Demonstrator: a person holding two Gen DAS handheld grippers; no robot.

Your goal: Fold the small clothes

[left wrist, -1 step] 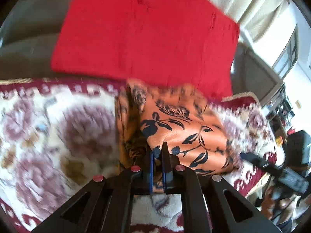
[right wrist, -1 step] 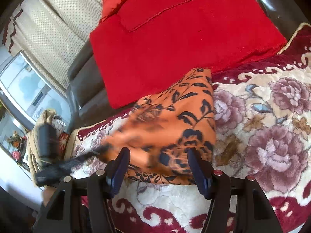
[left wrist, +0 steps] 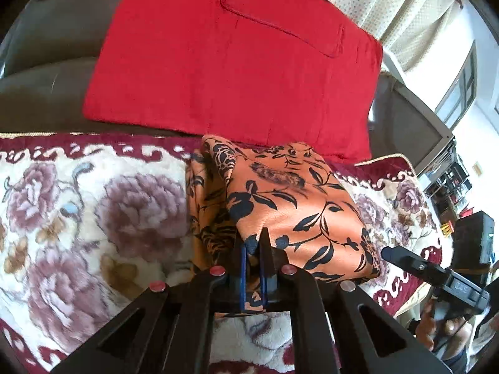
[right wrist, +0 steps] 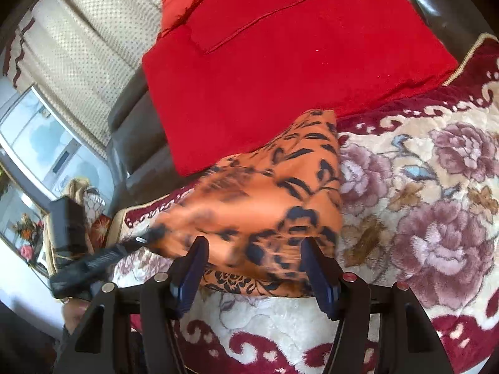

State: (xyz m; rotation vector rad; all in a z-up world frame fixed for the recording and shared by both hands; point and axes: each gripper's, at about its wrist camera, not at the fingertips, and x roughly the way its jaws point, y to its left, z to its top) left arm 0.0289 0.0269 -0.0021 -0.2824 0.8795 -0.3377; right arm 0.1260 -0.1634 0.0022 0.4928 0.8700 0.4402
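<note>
An orange garment with a black leaf print (left wrist: 290,205) lies folded on the flowered blanket (left wrist: 93,218). My left gripper (left wrist: 253,243) is shut on the garment's near edge, with cloth pinched between the blue pads. In the right wrist view the same garment (right wrist: 280,193) looks blurred, and my right gripper (right wrist: 254,246) is open, its fingers standing on either side of the garment's near edge without holding it. The left gripper (right wrist: 93,258) shows at the garment's left side in that view. The right gripper (left wrist: 436,274) shows at the right in the left wrist view.
A large red cushion (left wrist: 234,56) leans on the dark sofa back (left wrist: 46,71) just behind the garment; it also shows in the right wrist view (right wrist: 280,62). Cream curtains (right wrist: 78,46) and a window (right wrist: 37,143) are to the side. The blanket's dark red border (right wrist: 467,342) marks the seat's edge.
</note>
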